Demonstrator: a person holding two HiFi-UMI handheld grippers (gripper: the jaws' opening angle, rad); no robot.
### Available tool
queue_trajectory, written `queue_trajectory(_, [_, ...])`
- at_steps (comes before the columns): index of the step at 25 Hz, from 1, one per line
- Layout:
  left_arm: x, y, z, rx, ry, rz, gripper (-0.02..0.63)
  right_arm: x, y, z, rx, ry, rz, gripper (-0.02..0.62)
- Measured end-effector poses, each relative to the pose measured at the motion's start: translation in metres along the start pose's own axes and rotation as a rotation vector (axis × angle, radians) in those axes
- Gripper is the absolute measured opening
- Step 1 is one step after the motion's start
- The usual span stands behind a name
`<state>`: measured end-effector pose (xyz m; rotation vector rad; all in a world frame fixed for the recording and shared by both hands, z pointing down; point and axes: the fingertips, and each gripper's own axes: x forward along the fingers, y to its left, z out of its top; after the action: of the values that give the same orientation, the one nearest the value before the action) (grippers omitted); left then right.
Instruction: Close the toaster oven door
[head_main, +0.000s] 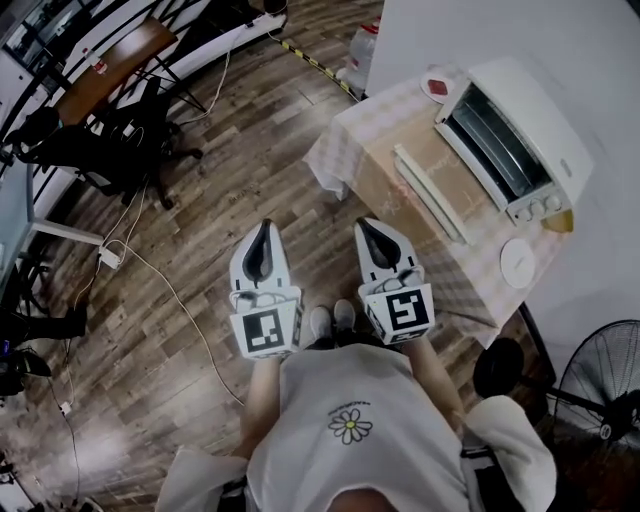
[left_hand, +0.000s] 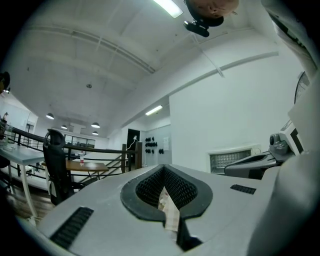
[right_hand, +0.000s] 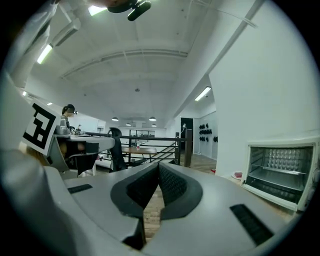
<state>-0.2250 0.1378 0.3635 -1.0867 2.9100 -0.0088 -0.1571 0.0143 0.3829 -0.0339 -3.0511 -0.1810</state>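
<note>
The white toaster oven (head_main: 515, 135) stands on a table with a checked cloth (head_main: 345, 140) against the wall, ahead and to my right. Its door (head_main: 428, 193) hangs open, folded out flat over the table. The right gripper view shows the oven (right_hand: 280, 172) with its racks exposed, and the left gripper view shows part of it (left_hand: 231, 160). My left gripper (head_main: 266, 224) and right gripper (head_main: 364, 222) are side by side close to my body, over the wooden floor and short of the table. Both are shut with nothing in them (left_hand: 167, 200) (right_hand: 150, 200).
A round white disc (head_main: 517, 263) lies on the table near the oven's knobs, and a small dish with something red (head_main: 438, 86) sits at its far end. A floor fan (head_main: 600, 385) stands at the right. Office chairs (head_main: 110, 140) and cables (head_main: 170, 290) are on the left.
</note>
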Motion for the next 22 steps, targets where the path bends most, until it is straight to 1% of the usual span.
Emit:
queue_trajectory(2, [0.005,-0.009,0.002,-0.017,-0.009,-0.013,0.017,-0.001,-0.011,0.001,0.004,-0.010,-0.014,0.009])
queue_trajectory(6, [0.025,-0.035,0.005,-0.011,-0.032,-0.056,0.015,-0.006,-0.038,0.000,0.040,-0.026,-0.058,0.009])
queue_trajectory(9, [0.036,-0.058,0.005,-0.051,-0.028,-0.113,0.017,-0.015,-0.058,-0.002,0.040,-0.057,-0.089,0.009])
queue_trajectory(14, [0.069,-0.094,0.008,-0.019,-0.034,-0.221,0.017,-0.028,-0.099,-0.006,0.038,-0.060,-0.197,0.009])
queue_trajectory(16, [0.086,-0.109,0.011,-0.017,-0.048,-0.268,0.015,-0.038,-0.116,-0.012,0.062,-0.053,-0.261,0.009])
queue_trajectory(18, [0.105,-0.127,0.014,-0.025,-0.064,-0.327,0.017,-0.047,-0.136,-0.020,0.095,-0.036,-0.343,0.009])
queue_trajectory(20, [0.123,-0.148,0.016,-0.028,-0.081,-0.400,0.017,-0.058,-0.154,-0.027,0.113,-0.018,-0.435,0.009])
queue_trajectory(22, [0.138,-0.170,0.017,-0.020,-0.094,-0.490,0.017,-0.072,-0.170,-0.032,0.114,-0.003,-0.541,0.009])
